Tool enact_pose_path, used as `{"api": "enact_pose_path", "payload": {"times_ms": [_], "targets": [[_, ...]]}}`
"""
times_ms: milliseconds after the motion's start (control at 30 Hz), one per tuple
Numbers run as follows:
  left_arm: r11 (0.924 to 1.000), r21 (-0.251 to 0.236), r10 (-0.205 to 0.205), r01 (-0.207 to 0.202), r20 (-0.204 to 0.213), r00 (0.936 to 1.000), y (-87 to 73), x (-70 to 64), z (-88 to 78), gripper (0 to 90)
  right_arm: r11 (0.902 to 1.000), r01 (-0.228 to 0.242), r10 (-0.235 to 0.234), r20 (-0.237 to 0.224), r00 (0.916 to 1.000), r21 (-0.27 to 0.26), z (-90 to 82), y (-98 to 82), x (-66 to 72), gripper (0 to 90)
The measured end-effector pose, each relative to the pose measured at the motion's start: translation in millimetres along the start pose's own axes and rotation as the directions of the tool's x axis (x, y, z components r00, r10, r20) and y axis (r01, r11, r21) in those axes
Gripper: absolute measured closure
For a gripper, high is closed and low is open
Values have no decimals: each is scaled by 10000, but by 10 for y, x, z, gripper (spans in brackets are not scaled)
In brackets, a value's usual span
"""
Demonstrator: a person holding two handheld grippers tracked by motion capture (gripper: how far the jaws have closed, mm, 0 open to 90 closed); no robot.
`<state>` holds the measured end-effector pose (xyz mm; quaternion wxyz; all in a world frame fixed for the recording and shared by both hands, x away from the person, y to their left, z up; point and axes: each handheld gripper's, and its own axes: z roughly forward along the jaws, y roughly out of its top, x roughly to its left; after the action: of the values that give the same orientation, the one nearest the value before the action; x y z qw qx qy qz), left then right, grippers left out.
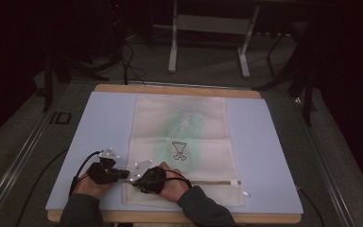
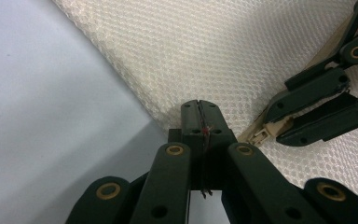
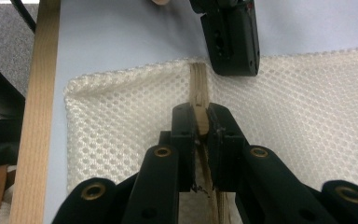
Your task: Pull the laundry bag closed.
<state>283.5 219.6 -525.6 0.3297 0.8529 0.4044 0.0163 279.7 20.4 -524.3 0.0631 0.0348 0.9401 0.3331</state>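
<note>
A cream mesh bag [image 1: 189, 127] with a green print lies flat on a pale blue mat [image 1: 104, 123]. Its beige zipper [image 1: 208, 182] runs along the near end. My left gripper [image 2: 199, 116] is shut on the bag's left edge [image 2: 168, 116], right beside the zipper's end. My right gripper [image 3: 200, 123] is shut on the beige zipper pull [image 3: 200, 116], a short way in from that edge. In the high view the left gripper [image 1: 123, 174] and right gripper [image 1: 136, 178] sit nearly tip to tip at the bag's near left corner.
The mat lies on a wooden table [image 1: 179, 90], whose near rim [image 3: 32, 116] runs close to the bag's corner. A white zipper end tab [image 1: 236, 182] lies at the bag's right. Beyond the table stand a grey floor and a metal frame [image 1: 208, 28].
</note>
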Motion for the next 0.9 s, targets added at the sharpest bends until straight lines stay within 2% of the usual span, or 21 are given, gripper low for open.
{"api": "enact_pose_path", "payload": {"times_ms": [900], "targets": [[10000,15,11,-11,-3,10000,1,-2,-1,898,9991,231,-237,156,9996,367,-133,-89,46,824]]}}
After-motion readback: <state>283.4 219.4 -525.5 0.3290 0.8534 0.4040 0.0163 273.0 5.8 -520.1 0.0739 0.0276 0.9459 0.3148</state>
